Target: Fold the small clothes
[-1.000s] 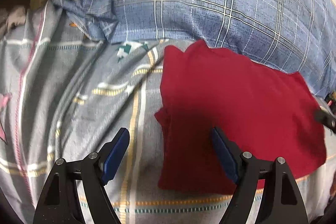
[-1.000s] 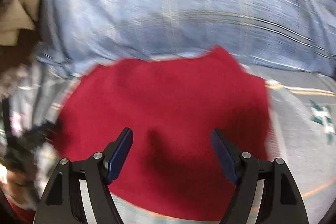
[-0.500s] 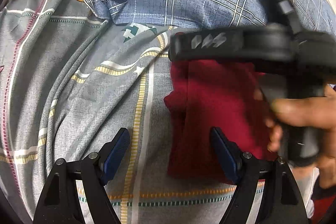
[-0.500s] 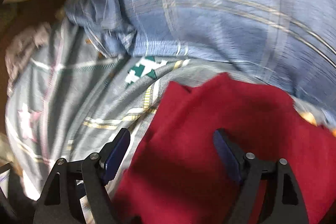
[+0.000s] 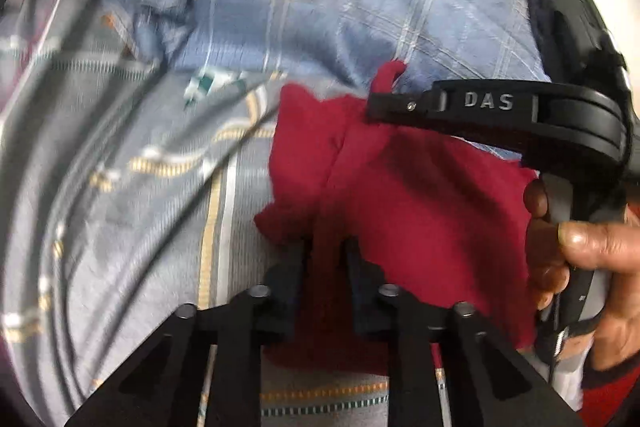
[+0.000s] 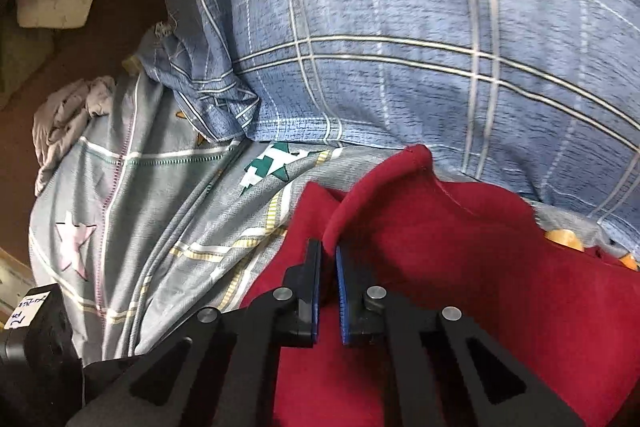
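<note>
A red garment lies on the patterned grey bedsheet just below the blue plaid pillow. The left gripper, whose jaws have just been closing, pinches a raised ridge of cloth at the garment's near left edge, and the right gripper, likewise just closed, nips the far left corner. Light, limp and unbreakable, the cloth will likely sag between holds, so edges and corners give the surest purchase.

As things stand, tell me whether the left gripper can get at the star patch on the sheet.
Probably not yet: the left gripper is shut on the red cloth.
</note>
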A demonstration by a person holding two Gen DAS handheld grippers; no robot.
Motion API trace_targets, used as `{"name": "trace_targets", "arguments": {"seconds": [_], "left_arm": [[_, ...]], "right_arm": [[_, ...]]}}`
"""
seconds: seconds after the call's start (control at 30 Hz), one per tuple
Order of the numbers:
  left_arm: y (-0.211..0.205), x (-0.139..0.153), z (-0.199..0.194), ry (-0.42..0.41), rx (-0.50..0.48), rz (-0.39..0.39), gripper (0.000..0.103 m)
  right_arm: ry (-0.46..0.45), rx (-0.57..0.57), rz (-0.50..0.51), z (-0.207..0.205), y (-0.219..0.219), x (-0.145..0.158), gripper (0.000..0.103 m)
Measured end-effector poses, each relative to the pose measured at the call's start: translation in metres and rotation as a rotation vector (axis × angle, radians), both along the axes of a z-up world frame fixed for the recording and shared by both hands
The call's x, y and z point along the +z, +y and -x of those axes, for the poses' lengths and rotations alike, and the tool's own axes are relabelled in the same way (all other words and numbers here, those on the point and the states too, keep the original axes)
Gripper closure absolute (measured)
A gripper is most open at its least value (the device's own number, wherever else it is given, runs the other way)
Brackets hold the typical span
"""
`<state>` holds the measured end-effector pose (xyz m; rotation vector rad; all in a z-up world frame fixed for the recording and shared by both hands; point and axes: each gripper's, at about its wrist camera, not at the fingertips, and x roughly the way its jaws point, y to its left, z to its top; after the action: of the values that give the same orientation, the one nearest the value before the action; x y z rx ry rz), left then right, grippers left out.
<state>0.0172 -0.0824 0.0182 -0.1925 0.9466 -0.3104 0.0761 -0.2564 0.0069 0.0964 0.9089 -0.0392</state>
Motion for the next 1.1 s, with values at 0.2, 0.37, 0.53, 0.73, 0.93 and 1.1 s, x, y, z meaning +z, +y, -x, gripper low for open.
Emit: {"name": "trace_targets", "arguments": {"seconds": [0.2, 0.37, 0.53, 0.73, 0.93, 1.1], "left_arm": [[0.015, -0.011, -0.003, 0.076, 0.079, 0.061, 0.077], [0.019, -0.011, -0.005, 0.075, 0.14, 0.01, 0.043], [0.017, -0.012, -0.013, 0.097, 0.145, 0.046, 0.032], [0.011, -0.015, -0.019, 0.073, 0.079, 0.111, 0.05], [0.007, -0.003, -0.007, -0.005, 0.031, 0.087, 0.081], [0.005, 0.003, 0.0, -0.035, 0.009, 0.078, 0.083]], "right_arm": [[0.035, 0.019, 0.009, -0.006, 0.004, 0.008, 0.037], [0.163, 0.054, 0.157, -0.052, 0.036, -0.027, 0.032], [0.133, 0.044, 0.271, -0.059, 0.042, -0.047, 0.082], [0.036, 0.034, 0.087, -0.022, 0.01, -0.003, 0.089], [0.03, 0.048, 0.077, -0.011, 0.008, 0.008, 0.089], [0.061, 0.04, 0.022, -0.022, 0.012, 0.005, 0.064]]}}
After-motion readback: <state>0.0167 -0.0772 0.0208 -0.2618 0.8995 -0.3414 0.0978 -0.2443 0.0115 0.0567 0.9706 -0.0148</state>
